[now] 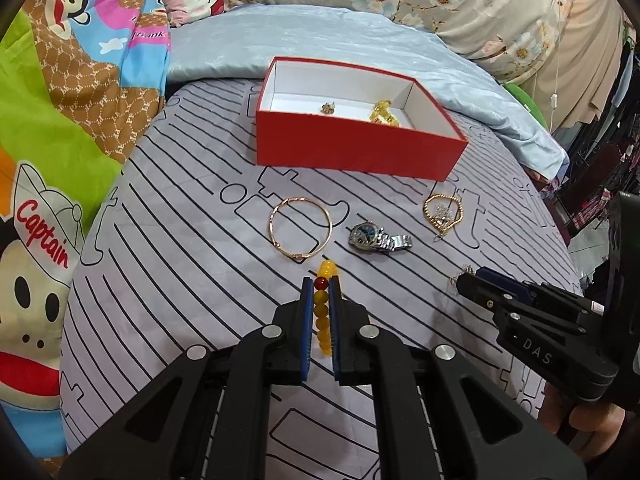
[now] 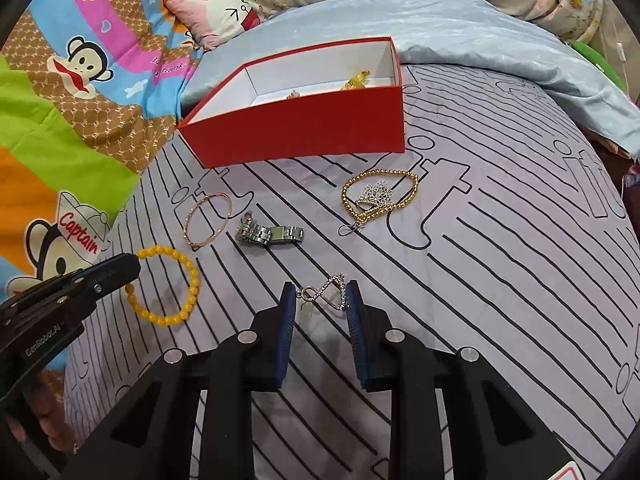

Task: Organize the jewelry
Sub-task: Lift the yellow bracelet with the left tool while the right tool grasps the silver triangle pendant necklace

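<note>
Clamping a yellow bead bracelet (image 1: 322, 312) between its blue pads, the left claw (image 1: 321, 286) is clenched on the strand, which runs up the narrow gap between the fingers with one dark red bead near the tips; in the right wrist view the rest of that bracelet (image 2: 176, 280) lies as a loop on the bed's striped grey sheet (image 2: 500, 280). The right claw (image 2: 322, 294) stands part open around a small rhinestone pendant (image 2: 330, 292), whose sparkling edge lies against the right pad while its ring end sits near the left pad; whether the pads actually press on it cannot be told. No earlier picture shows how it got there. Beyond the claws, a thin rose-gold bangle (image 1: 301, 229) lies flat on the sheet, just beside a steel wristwatch (image 1: 378, 237) resting on its side. Further right, a gold bead chain (image 2: 380, 196) curls around a silver floral piece (image 2: 376, 194). At the far side stands an open red box (image 1: 352, 148) with a white inside, resting partly against a pale blue quilt (image 1: 320, 40). In the box lie a small gold trinket (image 1: 329, 108) and a yellow-gold piece (image 1: 384, 112), well apart. A cartoon monkey blanket (image 1: 60, 120) covers the left edge of the bed.
</note>
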A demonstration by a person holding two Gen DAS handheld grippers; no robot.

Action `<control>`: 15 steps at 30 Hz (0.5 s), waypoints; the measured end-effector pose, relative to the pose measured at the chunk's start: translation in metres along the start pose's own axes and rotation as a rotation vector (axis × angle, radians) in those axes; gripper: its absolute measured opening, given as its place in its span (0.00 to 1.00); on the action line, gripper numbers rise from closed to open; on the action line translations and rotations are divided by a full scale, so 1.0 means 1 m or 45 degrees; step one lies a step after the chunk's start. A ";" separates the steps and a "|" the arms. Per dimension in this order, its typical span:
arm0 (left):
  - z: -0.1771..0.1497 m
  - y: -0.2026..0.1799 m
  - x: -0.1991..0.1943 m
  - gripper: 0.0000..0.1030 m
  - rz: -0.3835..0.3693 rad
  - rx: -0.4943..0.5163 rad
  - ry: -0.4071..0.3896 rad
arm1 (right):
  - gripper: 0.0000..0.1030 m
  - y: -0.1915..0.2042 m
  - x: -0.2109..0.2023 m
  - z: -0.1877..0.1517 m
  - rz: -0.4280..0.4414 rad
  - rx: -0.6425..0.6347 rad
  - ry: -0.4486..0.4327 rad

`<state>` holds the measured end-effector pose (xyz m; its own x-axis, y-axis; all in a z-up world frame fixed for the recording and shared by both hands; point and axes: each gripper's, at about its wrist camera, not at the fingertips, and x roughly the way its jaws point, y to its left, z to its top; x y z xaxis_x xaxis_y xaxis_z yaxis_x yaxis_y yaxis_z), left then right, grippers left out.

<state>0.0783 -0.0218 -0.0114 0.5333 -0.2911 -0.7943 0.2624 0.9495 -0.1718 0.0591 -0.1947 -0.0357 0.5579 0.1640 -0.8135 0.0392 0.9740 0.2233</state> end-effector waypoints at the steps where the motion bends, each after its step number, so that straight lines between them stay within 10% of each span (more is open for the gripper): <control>1: 0.001 -0.001 -0.003 0.06 -0.005 0.002 -0.006 | 0.23 0.000 -0.004 0.000 0.004 0.001 -0.006; 15: 0.046 -0.015 -0.041 0.06 -0.076 0.039 -0.132 | 0.23 0.016 -0.053 0.041 0.061 -0.060 -0.154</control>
<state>0.0895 -0.0299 0.0504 0.5959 -0.3594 -0.7181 0.3199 0.9265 -0.1983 0.0636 -0.1943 0.0330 0.6541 0.1930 -0.7313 -0.0273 0.9723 0.2322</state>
